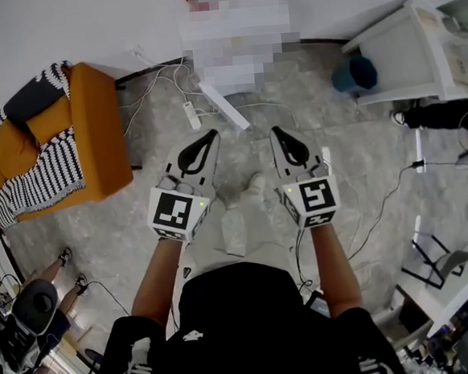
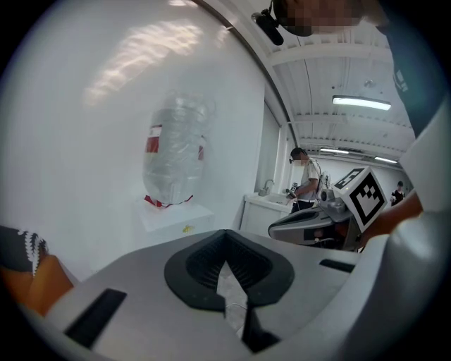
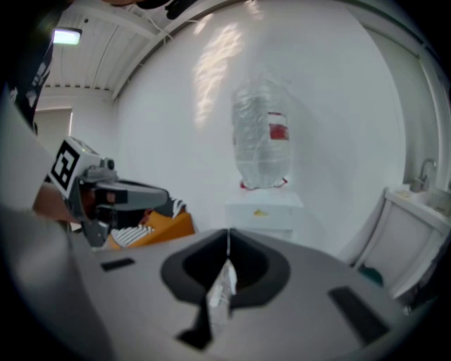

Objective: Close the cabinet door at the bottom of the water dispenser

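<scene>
The water dispenser [image 2: 176, 215] is a white unit against the wall with a clear bottle [image 2: 175, 151] on top; it also shows in the right gripper view [image 3: 262, 208]. In the head view a mosaic patch hides most of it, and a white panel [image 1: 225, 106], seemingly its open bottom door, juts out over the floor. My left gripper [image 1: 212, 134] and right gripper [image 1: 278, 132] hover side by side short of that panel, both shut and holding nothing. The left gripper's [image 2: 226, 236] tips meet, as do the right gripper's [image 3: 228, 231].
An orange sofa with a striped blanket [image 1: 53, 148] stands at the left. A power strip and cables [image 1: 190, 113] lie near the dispenser. A white cabinet [image 1: 417, 51] and a blue bin [image 1: 354, 74] are at the right. One person sits at lower left [image 1: 34, 307].
</scene>
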